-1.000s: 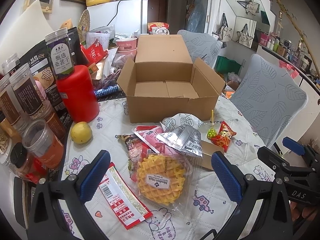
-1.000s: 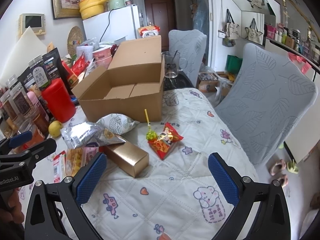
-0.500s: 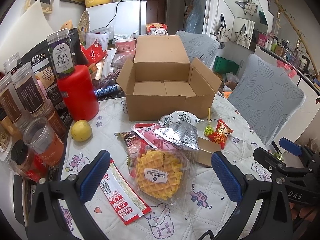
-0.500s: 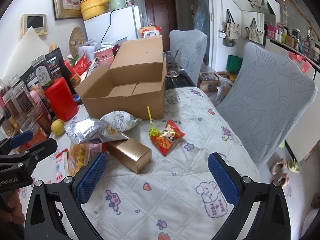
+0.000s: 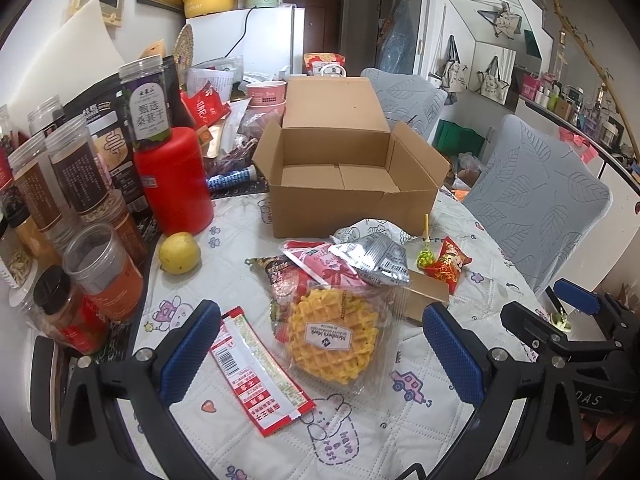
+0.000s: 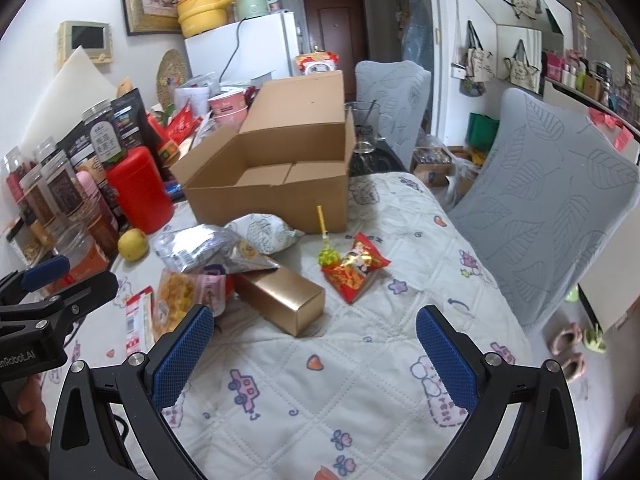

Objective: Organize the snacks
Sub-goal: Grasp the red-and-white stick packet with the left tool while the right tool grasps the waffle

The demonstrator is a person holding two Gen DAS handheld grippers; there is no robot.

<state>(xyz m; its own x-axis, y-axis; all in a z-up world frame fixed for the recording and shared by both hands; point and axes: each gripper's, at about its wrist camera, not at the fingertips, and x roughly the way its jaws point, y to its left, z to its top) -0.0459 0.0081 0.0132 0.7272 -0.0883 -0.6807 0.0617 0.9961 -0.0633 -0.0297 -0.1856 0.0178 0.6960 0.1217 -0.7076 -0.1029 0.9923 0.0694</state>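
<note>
An empty open cardboard box stands at the back of the table. Before it lies a heap of snacks: a wrapped yellow waffle, a silver packet, pink and dark wrappers, a gold box, a red packet and a green lollipop. A red-and-white sachet lies at the left. My left gripper is open just short of the waffle. My right gripper is open over bare cloth, short of the gold box.
Jars, a red canister and a lemon crowd the table's left side. Two grey-covered chairs stand at the right edge. A glass stands behind the box. The quilted cloth is bare near the front.
Both grippers have drawn back and risen slightly, so the snacks and box sit a little farther off. Nothing was picked up; both stay open.
</note>
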